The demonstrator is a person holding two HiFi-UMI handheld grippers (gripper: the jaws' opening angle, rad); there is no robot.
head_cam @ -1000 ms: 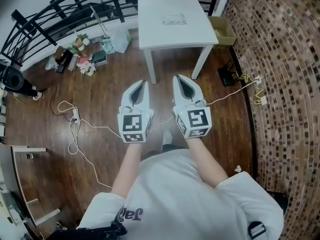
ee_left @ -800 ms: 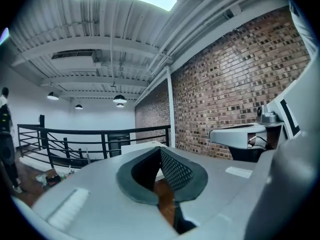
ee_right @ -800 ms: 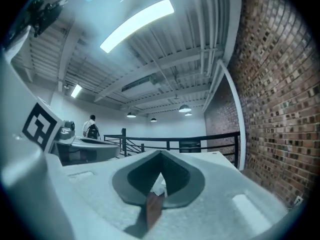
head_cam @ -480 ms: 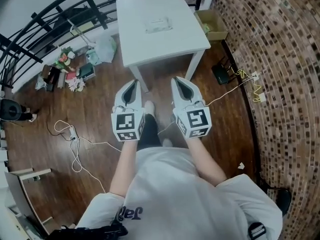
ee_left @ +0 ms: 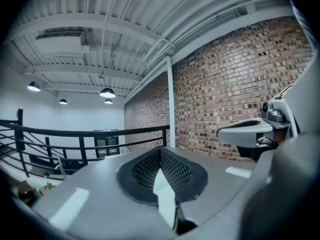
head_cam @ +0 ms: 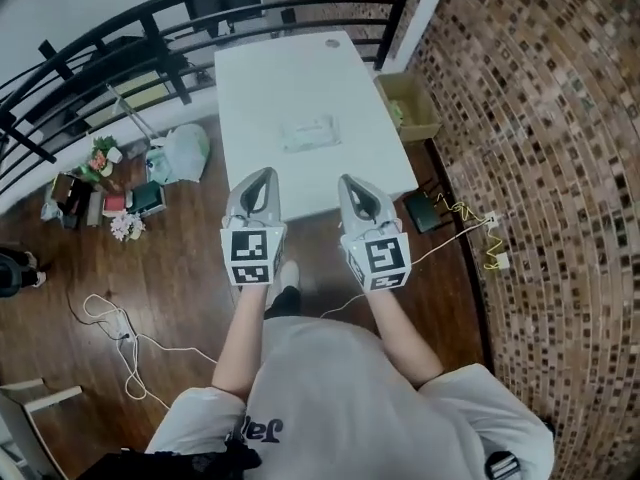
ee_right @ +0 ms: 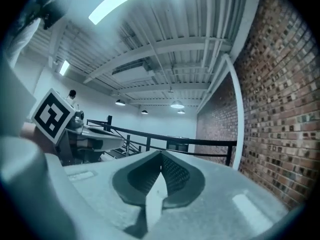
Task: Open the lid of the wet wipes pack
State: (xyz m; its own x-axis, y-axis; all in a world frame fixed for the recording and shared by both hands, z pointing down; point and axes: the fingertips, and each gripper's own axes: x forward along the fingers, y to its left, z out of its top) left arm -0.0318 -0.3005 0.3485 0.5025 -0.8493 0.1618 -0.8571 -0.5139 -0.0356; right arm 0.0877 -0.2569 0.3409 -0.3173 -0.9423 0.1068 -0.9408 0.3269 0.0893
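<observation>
Brick wall [head_cam: 540, 118] curves down the right side, with dark wood floor [head_cam: 180, 268] pretty much everywhere else. Top centre is the white surface [head_cam: 260, 88], and the wet wipes pack [head_cam: 308, 133] lies flat on it, a bit below its middle.

Lower down, the left hand-held gripper [head_cam: 262, 176] and the right hand-held gripper [head_cam: 352, 181] hang side by side. Their tips just overlap the surface's near edge in the frame, well short of the pack. Both have their jaws pressed together on nothing.

My worry is that the pack looks light and floppy. Tugging the lid with one gripper could drag or lift the whole thing unless the other pins it down. It'd also be easy to pinch the film instead of the flap.

Honestly can't make out the lid from up here, since the pack's pale on white and tiny. Neither gripper view shows it either, just railing [ee_left: 103, 131], brick and ceiling [ee_right: 165, 49].
</observation>
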